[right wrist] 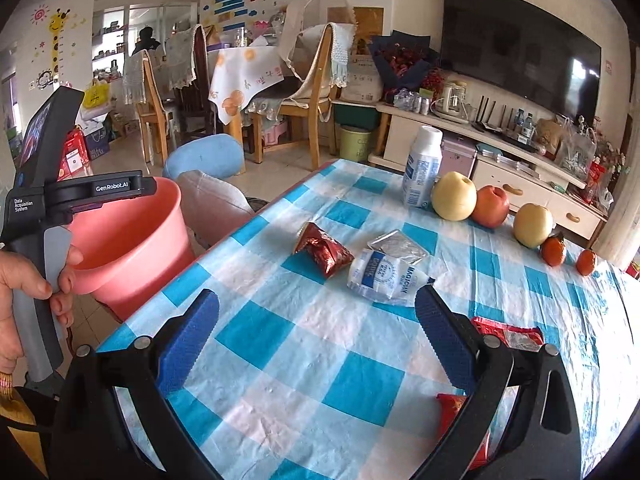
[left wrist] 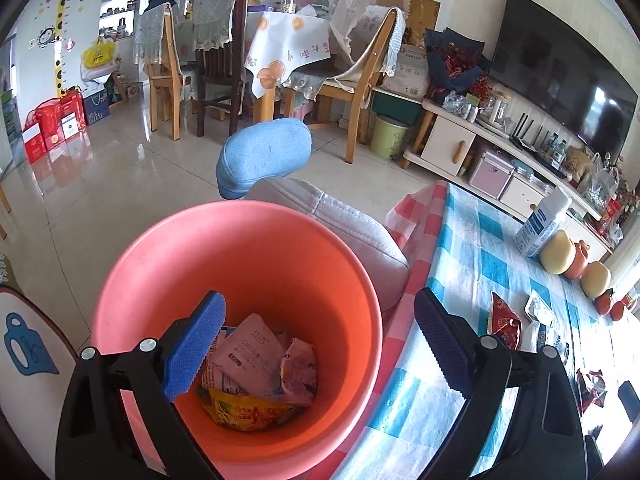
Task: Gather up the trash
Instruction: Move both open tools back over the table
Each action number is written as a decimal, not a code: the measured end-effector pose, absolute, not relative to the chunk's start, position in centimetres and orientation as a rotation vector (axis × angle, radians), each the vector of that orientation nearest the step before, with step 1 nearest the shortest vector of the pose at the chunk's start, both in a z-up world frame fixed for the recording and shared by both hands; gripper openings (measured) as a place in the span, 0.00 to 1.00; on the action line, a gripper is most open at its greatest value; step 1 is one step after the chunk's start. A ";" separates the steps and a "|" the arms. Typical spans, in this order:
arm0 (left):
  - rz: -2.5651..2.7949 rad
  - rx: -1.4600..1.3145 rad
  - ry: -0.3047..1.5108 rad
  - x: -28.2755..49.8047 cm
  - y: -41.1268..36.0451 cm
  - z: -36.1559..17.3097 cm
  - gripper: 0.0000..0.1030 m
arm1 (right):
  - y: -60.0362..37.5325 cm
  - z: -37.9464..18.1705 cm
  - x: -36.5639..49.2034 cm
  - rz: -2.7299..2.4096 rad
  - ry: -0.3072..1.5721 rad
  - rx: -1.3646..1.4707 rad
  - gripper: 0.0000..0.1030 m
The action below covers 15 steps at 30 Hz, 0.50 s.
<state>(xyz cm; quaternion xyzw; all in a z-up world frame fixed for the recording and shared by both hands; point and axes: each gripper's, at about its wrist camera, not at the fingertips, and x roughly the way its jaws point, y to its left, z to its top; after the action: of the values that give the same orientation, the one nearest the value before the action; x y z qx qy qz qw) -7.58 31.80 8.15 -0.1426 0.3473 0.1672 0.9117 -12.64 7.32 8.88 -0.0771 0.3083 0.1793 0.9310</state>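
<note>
A checked blue-and-white surface [right wrist: 360, 360] fills the right wrist view, with litter scattered across its middle and food lined up along its far edge from 12 to 2 o'clock, where it looks meant to stay: a white bottle [right wrist: 422, 164], two pale pears, an apple [right wrist: 491, 206] and two small oranges.

Off the surface's near-left corner, at 9 o'clock, stands a pink bucket [left wrist: 240, 280] serving as the bin, set just beside the edge so wrappers need travel only a short way. In the left wrist view it already holds several crumpled packets, pink, white and yellow, lying at its bottom [left wrist: 260, 372].

The left claw [left wrist: 320, 344] hangs over the bucket's mouth with its blue pads spread wide and nothing between them, a pose that fits a drop just made, though that is a judgement. A hand [right wrist: 24, 280] grips its handle at the left of the right wrist view.

The right claw [right wrist: 318, 332] hovers low over the surface, also spread wide and empty, pointing toward 12 o'clock at the remaining trash: a white plastic packet [right wrist: 384, 276] touching a silver foil sachet [right wrist: 398, 246], and a crumpled red wrapper [right wrist: 324, 250] just beside them. More red wrappers [right wrist: 508, 334] lie at 3 o'clock, behind the claw's right finger. The white packet, nearest ahead, looks the likely next pick.
</note>
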 end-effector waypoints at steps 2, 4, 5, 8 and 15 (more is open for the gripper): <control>0.343 -0.269 0.714 -7.5 31.2 8.1 0.92 | 6.6 8.8 -12.8 0.358 0.639 -0.147 0.96; 0.345 -0.238 0.719 -7.3 30.5 8.2 0.92 | 6.0 8.7 -13.0 0.349 0.640 -0.137 0.96; 0.340 -0.226 0.720 -7.3 30.1 8.1 0.92 | 5.6 8.8 -13.2 0.348 0.640 -0.128 0.96; 0.316 -0.186 0.729 -7.3 28.9 7.9 0.92 | 4.5 8.6 -13.8 0.335 0.644 -0.108 0.96; 0.249 -0.119 0.742 -7.8 25.7 7.2 0.92 | 1.7 8.1 -15.7 0.295 0.655 -0.087 0.96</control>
<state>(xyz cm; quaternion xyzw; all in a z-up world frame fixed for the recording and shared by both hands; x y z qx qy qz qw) -7.83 25.70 7.17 -0.0577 0.3612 0.1211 0.9228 -15.70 1.68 8.08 -0.0424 0.3202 0.1442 0.9353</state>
